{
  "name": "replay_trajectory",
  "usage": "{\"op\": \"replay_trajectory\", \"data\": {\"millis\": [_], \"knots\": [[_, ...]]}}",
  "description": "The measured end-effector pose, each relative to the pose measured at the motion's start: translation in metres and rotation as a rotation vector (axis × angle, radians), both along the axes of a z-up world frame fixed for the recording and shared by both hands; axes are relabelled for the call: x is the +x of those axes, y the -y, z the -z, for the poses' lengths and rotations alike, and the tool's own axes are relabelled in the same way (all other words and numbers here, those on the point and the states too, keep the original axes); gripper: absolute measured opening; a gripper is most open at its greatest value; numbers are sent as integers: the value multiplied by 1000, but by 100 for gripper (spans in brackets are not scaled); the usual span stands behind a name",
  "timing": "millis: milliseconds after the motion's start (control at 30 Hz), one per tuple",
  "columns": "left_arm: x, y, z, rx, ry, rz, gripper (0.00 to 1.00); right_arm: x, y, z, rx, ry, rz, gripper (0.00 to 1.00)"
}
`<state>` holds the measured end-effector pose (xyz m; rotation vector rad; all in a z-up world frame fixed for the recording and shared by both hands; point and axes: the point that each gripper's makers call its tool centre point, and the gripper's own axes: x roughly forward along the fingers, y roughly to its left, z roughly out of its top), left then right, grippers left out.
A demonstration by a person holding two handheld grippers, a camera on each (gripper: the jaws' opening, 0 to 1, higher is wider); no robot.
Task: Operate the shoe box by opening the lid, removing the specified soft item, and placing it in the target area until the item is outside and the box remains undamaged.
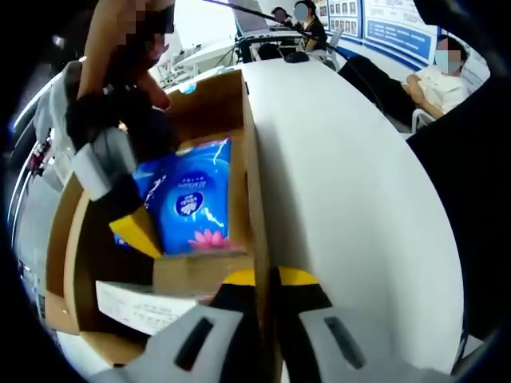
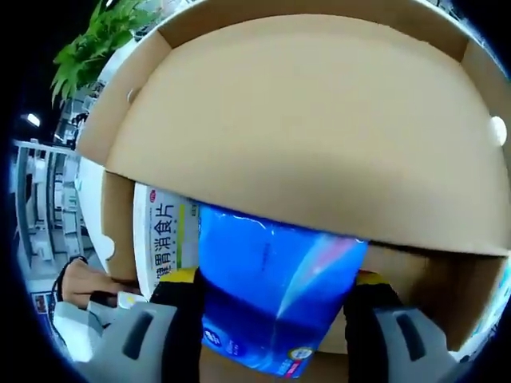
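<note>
An open brown cardboard shoe box (image 1: 250, 152) stands on a white table. Inside it lies a blue soft tissue pack (image 1: 196, 199) with a pink flower print. My left gripper (image 1: 267, 279) is shut on the box's right wall, one yellow-tipped jaw on each side of the cardboard. The right gripper (image 1: 136, 227), held by a person's hand, reaches into the box at the pack's left edge. In the right gripper view the blue pack (image 2: 271, 271) sits between my right gripper's (image 2: 275, 299) two jaws, which press its sides, under a broad cardboard flap (image 2: 303, 120).
A white carton with green print (image 2: 164, 231) lies in the box beside the pack, and a white slip (image 1: 136, 307) lies near the box's near end. The white table (image 1: 351, 183) stretches right of the box. People sit at the far end (image 1: 435, 80). A green plant (image 2: 96, 40) stands beyond the box.
</note>
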<state>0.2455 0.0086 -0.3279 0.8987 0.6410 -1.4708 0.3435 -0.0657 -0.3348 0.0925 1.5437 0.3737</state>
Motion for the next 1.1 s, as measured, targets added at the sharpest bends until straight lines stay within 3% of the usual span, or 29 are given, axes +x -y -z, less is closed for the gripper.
{"op": "replay_trajectory", "data": {"millis": [100, 300, 400, 1100], "knots": [[-3, -2, 0, 0, 1, 0, 2, 1, 15, -1, -20, 27, -44, 75], [-6, -4, -1, 0, 1, 0, 2, 0, 35, 0, -29, 26, -65, 81], [-5, -2, -1, 0, -1, 1, 2, 3, 41, -1, -3, 27, -98, 77], [6, 2, 1, 2, 3, 6, 3, -3, 34, 0, -33, 14, -94, 79]]}}
